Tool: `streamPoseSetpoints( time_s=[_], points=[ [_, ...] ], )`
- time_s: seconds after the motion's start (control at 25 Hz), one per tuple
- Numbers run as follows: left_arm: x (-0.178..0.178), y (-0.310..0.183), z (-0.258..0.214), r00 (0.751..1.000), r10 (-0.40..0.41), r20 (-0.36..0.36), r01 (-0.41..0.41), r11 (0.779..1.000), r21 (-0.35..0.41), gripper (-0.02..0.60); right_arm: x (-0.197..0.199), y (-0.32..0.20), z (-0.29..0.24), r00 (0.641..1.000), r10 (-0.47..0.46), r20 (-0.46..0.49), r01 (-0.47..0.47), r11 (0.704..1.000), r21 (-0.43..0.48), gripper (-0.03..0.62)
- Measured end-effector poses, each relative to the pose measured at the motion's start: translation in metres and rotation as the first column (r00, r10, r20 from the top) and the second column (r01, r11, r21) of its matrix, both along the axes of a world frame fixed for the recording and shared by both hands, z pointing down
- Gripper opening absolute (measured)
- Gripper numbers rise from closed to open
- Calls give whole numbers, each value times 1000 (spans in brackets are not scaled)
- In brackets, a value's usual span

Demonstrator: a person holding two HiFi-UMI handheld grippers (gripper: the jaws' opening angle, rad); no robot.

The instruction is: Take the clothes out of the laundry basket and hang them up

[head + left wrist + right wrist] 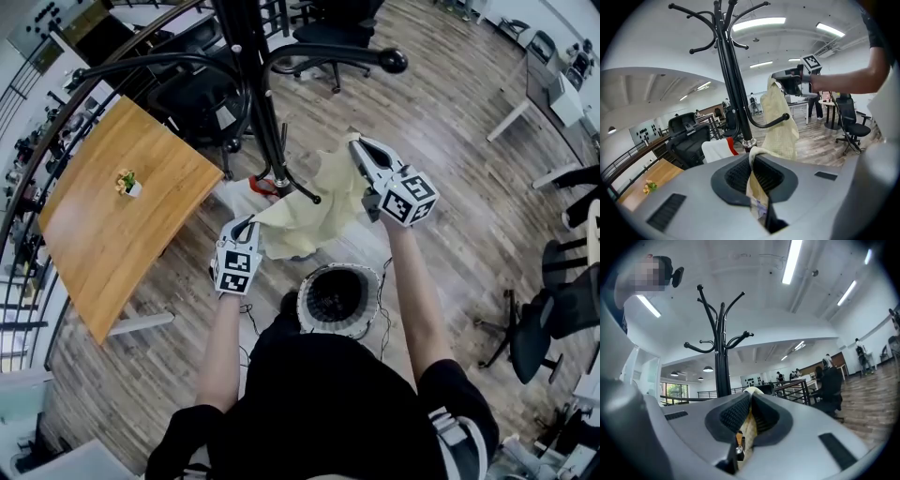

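The left gripper (246, 225) is pinched tight on one corner of a pale yellow, waffle-textured cloth garment (314, 211). The right gripper (356, 142), held higher, is clamped on its opposite edge, so the fabric hangs spread between the two. A black metal coat stand (253, 84) rises just beyond both grippers, one curved hook crossing the cloth between them, while the round white slatted laundry basket (305, 302) sits behind them, close to the person's body.
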State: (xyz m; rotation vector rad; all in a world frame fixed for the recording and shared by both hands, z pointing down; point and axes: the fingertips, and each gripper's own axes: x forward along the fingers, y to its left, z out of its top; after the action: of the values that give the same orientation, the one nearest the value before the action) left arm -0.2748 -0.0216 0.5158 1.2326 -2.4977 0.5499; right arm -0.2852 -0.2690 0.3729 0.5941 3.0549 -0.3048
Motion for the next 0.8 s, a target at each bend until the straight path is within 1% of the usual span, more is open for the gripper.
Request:
streamPoseSetpoints(
  time_s=[0.08, 0.2, 0.32, 0.44, 0.56, 0.68, 0.8],
  points=[
    [0, 1, 6, 1000, -1, -11, 1, 1000, 2, 31, -2, 14, -27, 998, -35, 49, 35, 999, 1, 23],
    [-2, 2, 18, 999, -3, -39, 3, 1000, 1, 31, -2, 60, -57, 983, -146, 110, 145, 989, 20, 23],
    [-3, 1, 31, 998, 11, -62, -12, 1000, -10, 32, 5, 123, -55, 956, -274, 105, 272, 962, 34, 23],
    [0, 3, 42, 996, 24, -82, -26, 999, -26, 32, 22, 184, -26, 926, -374, 44, 372, 927, 49, 23],
    [-1, 9, 54, 995, 25, -99, -28, 999, -28, 32, 38, 230, 15, 905, -423, -47, 426, 902, 73, 23],
    [1, 18, 67, 990, 23, -141, -29, 999, -44, 32, 48, 250, 61, 894, -427, -136, 443, 890, 110, 23],
    [3, 27, 79, 986, 26, -165, -35, 998, -52, 35, 51, 252, 103, 888, -407, -215, 441, 886, 145, 23]
  ],
)
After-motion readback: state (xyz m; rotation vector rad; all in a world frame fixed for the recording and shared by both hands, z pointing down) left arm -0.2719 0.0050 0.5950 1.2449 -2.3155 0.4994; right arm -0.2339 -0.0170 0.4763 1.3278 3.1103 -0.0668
